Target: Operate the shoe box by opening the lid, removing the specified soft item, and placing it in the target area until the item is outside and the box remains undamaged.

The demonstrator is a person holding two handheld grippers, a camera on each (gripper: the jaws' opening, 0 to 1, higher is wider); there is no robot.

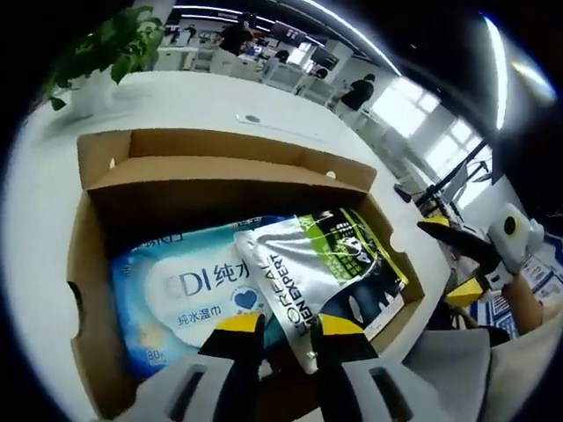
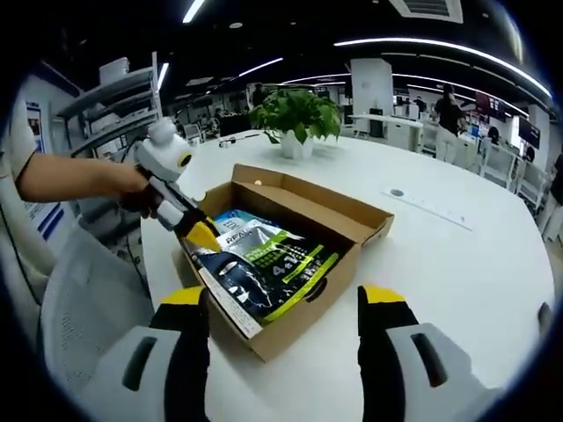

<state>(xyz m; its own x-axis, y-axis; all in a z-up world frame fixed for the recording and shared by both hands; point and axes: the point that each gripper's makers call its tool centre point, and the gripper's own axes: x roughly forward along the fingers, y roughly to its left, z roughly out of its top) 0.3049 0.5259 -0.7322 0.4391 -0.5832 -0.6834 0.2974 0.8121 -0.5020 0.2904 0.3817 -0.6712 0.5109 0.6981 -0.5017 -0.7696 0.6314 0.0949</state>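
Shoe box (image 2: 290, 264) sits open on the desk (image 2: 457, 264), close to its near edge. Inside, a foil pouch (image 2: 264, 268) lies on top of a wet-wipes pack (image 1: 176, 299). Potted plant (image 2: 296, 119) stands on the desk behind the box. Left claw (image 2: 201, 236) at the box's near corner, over the pouch.

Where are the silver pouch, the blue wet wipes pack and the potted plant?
silver pouch (image 1: 303, 272), left gripper view, printed front.
blue wet wipes pack (image 1: 176, 294), left gripper view, white label.
potted plant (image 2: 295, 114), right gripper view, leaves.
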